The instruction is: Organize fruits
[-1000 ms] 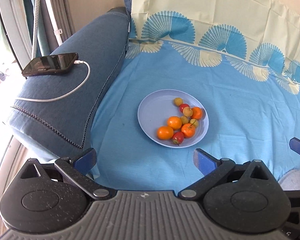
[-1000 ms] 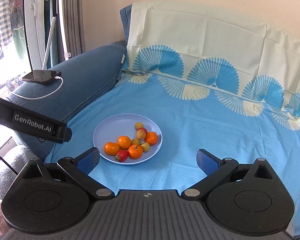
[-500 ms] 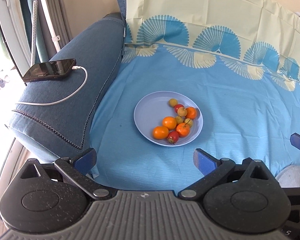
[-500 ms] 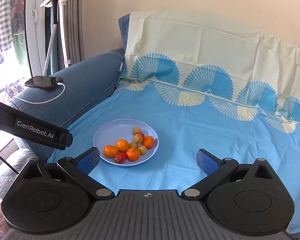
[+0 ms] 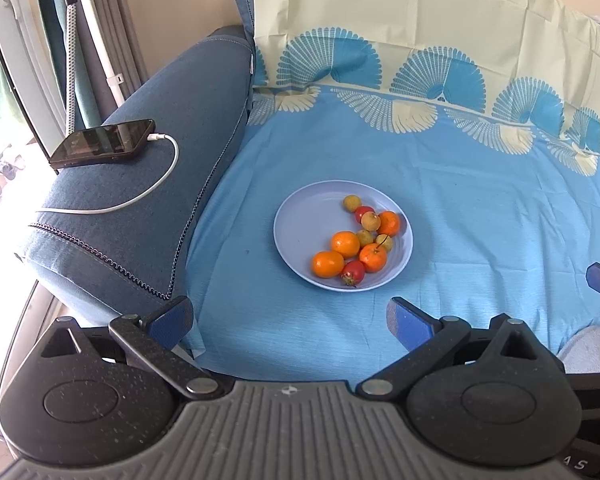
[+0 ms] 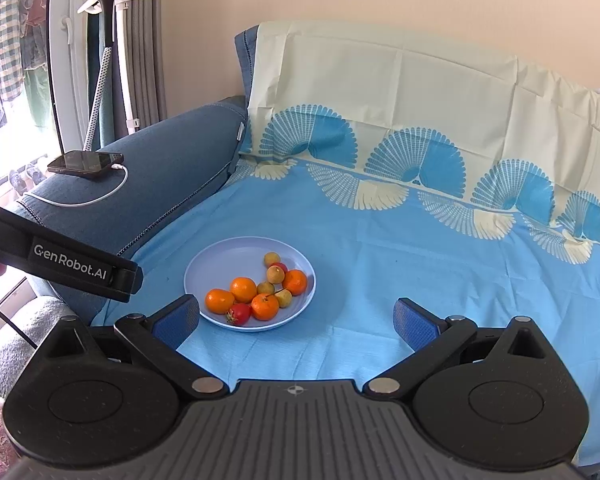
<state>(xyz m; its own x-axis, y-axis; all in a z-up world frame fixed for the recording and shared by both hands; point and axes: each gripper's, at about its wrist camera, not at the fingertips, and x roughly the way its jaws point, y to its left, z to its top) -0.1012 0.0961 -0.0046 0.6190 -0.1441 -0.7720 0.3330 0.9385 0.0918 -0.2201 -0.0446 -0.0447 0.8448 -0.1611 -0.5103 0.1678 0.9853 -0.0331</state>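
A pale blue plate [image 5: 308,224] [image 6: 224,264] lies on the blue sheet of a sofa seat. It holds several small oranges [image 5: 345,243] [image 6: 243,289], several yellowish round fruits [image 5: 371,221] [image 6: 272,258] and two red ones [image 5: 354,272] [image 6: 239,313], all bunched on its right half. My left gripper [image 5: 290,318] is open and empty, hanging above the seat's front edge, short of the plate. My right gripper [image 6: 296,318] is open and empty, near the plate's front right. The left gripper's body [image 6: 72,266] shows at the left of the right wrist view.
A dark phone [image 5: 102,148] [image 6: 86,163] with a white charging cable [image 5: 140,196] lies on the blue armrest [image 5: 148,184] left of the plate. A cream and blue patterned sheet [image 6: 380,92] covers the backrest. A garment steamer pole [image 6: 100,80] stands by the window.
Both grippers have pulled back and tilted up. The plate looks smaller and more of the backrest and wall shows. The fruits have not moved.
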